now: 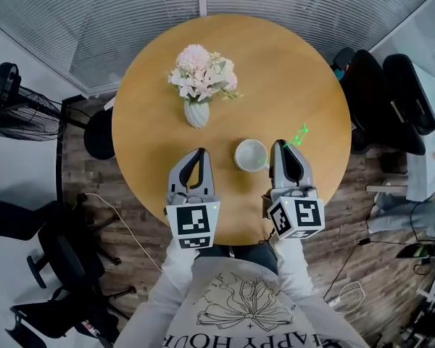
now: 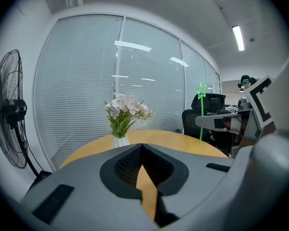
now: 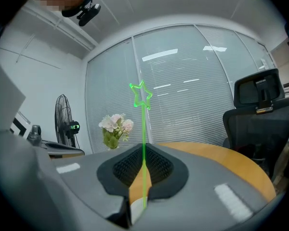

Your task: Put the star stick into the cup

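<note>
Right claw [image 3: 143, 150] level — star stick [image 3: 144, 129] upright

- Vase [image 1: 196, 113] on the desk [image 1: 297, 71], behind and left of the cup [image 1: 251, 154].
- Cup between left gripper [image 1: 198, 154] and right gripper [image 1: 285, 146].
- Star stick [image 1: 299, 135] right of the cup, in the right gripper's jaws.

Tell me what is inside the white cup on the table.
From the head view the cup looks empty: only its white interior shows. The star stick is not in it; the right gripper is shut on it beside the cup. Nothing covers the opening.
</note>
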Available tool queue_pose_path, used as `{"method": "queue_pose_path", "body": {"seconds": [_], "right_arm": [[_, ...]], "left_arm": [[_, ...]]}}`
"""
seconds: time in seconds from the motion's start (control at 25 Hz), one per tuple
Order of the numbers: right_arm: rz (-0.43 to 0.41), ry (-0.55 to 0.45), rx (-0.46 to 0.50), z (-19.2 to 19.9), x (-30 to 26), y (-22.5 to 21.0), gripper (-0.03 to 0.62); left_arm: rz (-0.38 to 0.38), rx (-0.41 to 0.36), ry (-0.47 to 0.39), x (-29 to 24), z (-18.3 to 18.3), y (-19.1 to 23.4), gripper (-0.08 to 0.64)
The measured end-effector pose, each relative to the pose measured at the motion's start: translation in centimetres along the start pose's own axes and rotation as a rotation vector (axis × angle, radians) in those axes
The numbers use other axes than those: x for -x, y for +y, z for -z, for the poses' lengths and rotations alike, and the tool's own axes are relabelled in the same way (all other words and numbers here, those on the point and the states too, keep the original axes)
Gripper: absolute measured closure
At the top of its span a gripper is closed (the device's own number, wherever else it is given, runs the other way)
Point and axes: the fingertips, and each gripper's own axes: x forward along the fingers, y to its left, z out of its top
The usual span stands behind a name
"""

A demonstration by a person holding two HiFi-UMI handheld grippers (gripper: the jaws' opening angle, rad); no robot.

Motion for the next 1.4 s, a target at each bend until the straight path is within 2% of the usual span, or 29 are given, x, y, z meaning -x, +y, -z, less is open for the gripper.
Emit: {"method": "queue_pose_path", "body": {"seconds": [0.28,0.72,1.12,1.4], "right_arm": [[-0.015,0.049,-0.045,3.0,-1.2,-1.0,0.566],[-0.031,0.164,-0.12,9.0,-2.6,-2.9,0.566],[-0.061,0.234,-0.109,12.3,-3.8,-2.5,0.566],[-0.047,0.274,-0.095,13.5,-4.5,-2.8,0.566]], "left_arm": [[0.026,-0.01,0.044,-1.4,2.1,-1.5,0.554],[0.018,0.015,0.13,-2.8,5.7,-3.2,0.554],[-0.001,0.032,0.163,-3.4,7.4,-3.3,0.554],[0.004,0.034,0.168,-3.8,7.6,-3.4,0.554]]}}
